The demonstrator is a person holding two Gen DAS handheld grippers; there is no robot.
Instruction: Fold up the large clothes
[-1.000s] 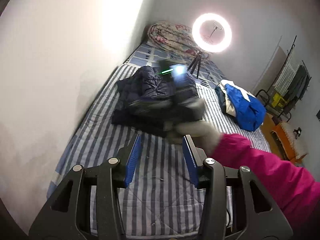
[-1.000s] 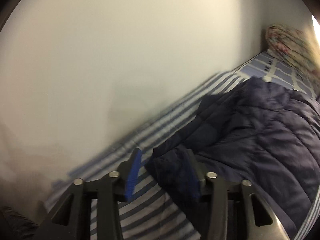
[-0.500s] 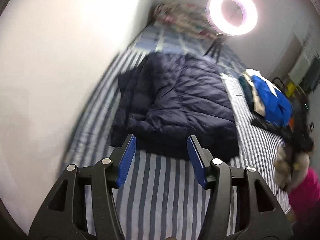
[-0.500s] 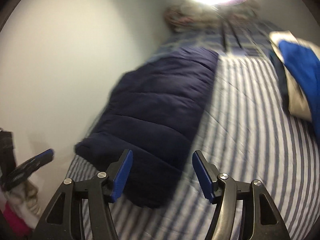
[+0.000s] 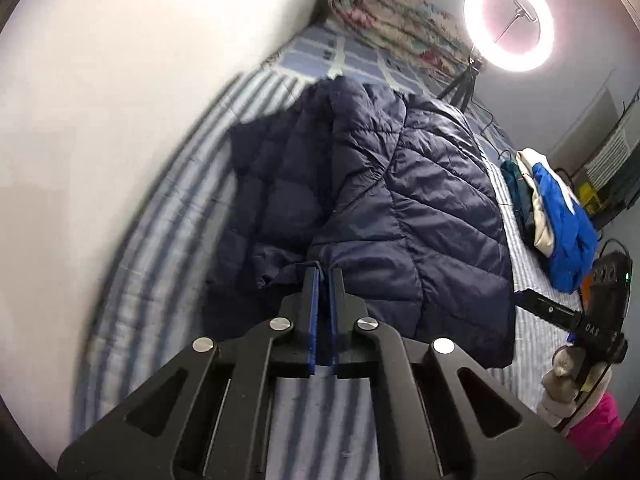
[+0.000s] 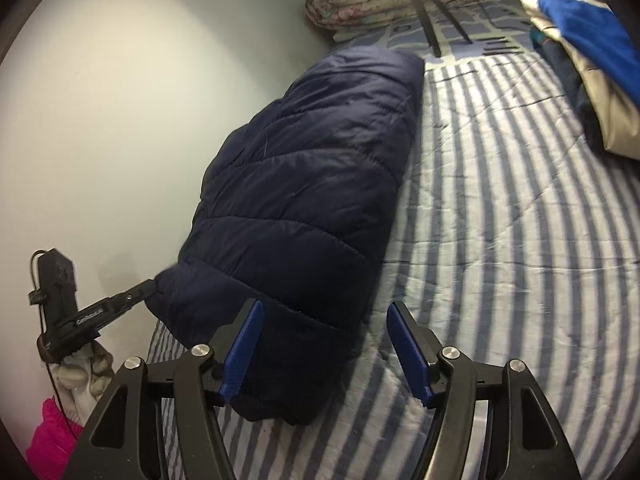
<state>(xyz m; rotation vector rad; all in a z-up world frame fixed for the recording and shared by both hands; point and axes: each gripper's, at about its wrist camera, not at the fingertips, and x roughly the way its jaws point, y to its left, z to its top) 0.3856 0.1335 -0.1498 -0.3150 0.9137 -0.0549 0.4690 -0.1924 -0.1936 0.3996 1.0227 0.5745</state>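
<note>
Navy puffer jacket (image 5: 384,208) lies folded lengthwise on the striped bed sheet (image 6: 500,216), close along the white wall (image 5: 100,100), its near hem toward me. From the left wrist view I see the left gripper (image 5: 324,276) with its blue pads brought together at the jacket's near hem; fabric bunches right at the tips, but I can't tell whether any of it is actually pinched between them. In the right wrist view the same gripper (image 6: 150,286) shows its tip against the jacket's near-left corner, carried by a light-gloved hand (image 6: 86,376) in a pink sleeve (image 6: 52,436). Right gripper (image 6: 324,344) has its jaws wide and opening; the jacket's near hem sits low between the blue pads (image 6: 242,348), closer to the left pad, and the right pad is over bare sheet, no pressing that I can see. A blue and cream garment pile (image 5: 556,216) sits on the far right side of the bed, well apart from the jacket. A rolled floral quilt (image 5: 396,32) lies at the head of the bed, with a lit ring light (image 5: 508,20) on a tripod beside it.
</note>
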